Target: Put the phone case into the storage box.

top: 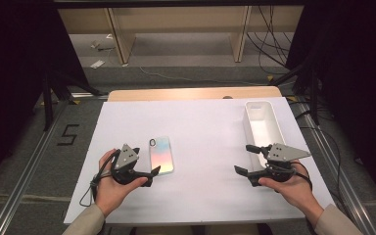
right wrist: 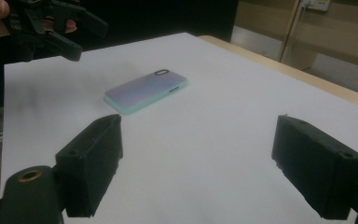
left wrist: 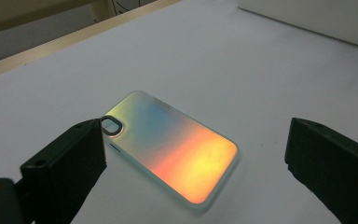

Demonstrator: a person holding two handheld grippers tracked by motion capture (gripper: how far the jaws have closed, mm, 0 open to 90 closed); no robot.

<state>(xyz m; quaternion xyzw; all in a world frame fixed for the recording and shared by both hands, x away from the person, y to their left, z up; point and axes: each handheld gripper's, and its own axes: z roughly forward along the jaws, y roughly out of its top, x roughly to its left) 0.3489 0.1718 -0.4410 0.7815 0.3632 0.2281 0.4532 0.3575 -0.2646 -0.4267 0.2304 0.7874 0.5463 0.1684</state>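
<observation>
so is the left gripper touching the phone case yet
Cannot tell. In the left gripper view the open left gripper straddles the phone case; one jaw overlaps its camera corner, with no plain gap or contact.

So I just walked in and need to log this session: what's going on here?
A person at a white-covered table holds a hand-held gripper in each hand. The left hand-held gripper, jaws open, sits beside a flat iridescent phone case without gripping it. The right hand-held gripper, also open, is next to a long white rectangular tray.

Right gripper point(right wrist: 196, 154) jaws wide apart, nothing between them. Phone case point(right wrist: 145, 91) flat on white sheet point(right wrist: 223, 107) ahead. Left gripper point(right wrist: 58, 28) top-left, hand-held, well apart from case.
</observation>
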